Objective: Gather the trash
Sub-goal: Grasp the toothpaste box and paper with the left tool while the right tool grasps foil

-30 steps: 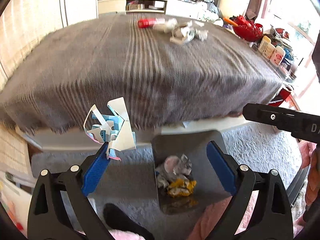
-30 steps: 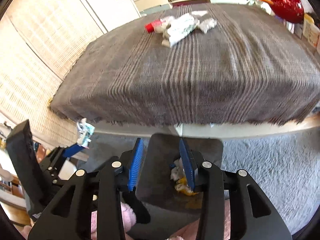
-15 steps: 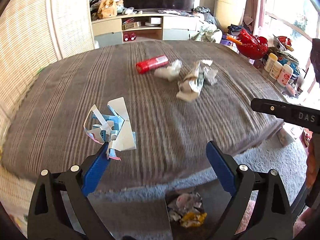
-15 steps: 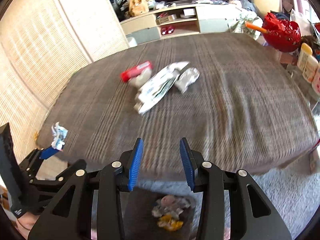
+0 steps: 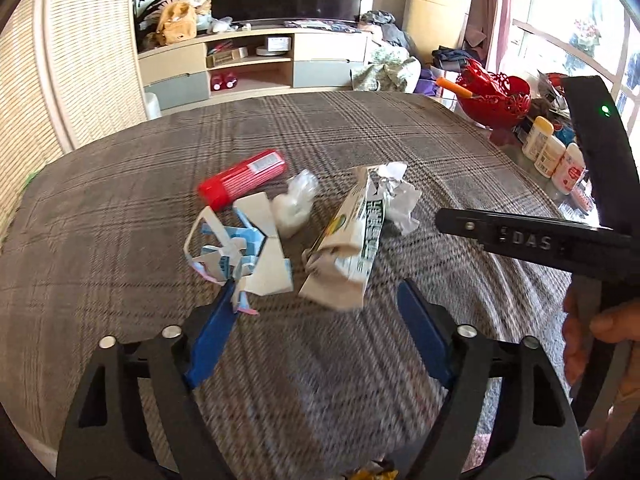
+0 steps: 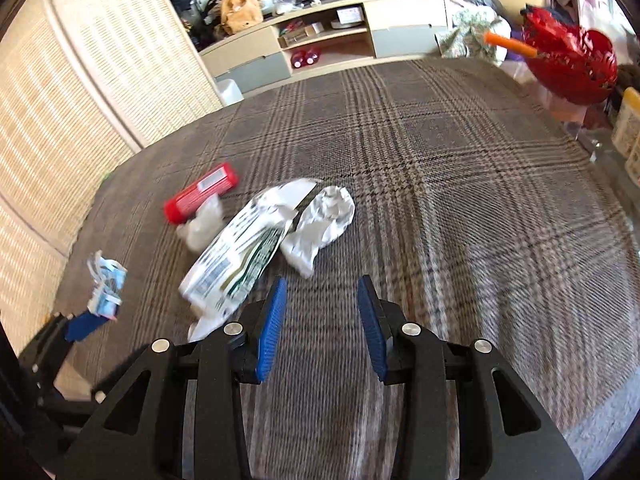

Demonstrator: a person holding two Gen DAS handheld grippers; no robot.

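Plaid grey cloth (image 5: 400,152) carries the trash: a red tube (image 5: 243,178) and a white carton with blurred green lettering (image 5: 352,240). "DAS" shows on the right gripper (image 6: 322,320), half open, empty. The left gripper (image 5: 320,304), jaws just narrowing yet wide apart, has torn blue-white card (image 5: 244,256) stuck to one finger.

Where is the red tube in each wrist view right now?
Left wrist: the red tube lies left of centre on the plaid cover, beyond the blue-and-white scrap.
Right wrist: the red tube lies at the left, upper middle, beside a crumpled clear wrapper.
Shared landmark: the green-and-white carton, to the tube's right in both.
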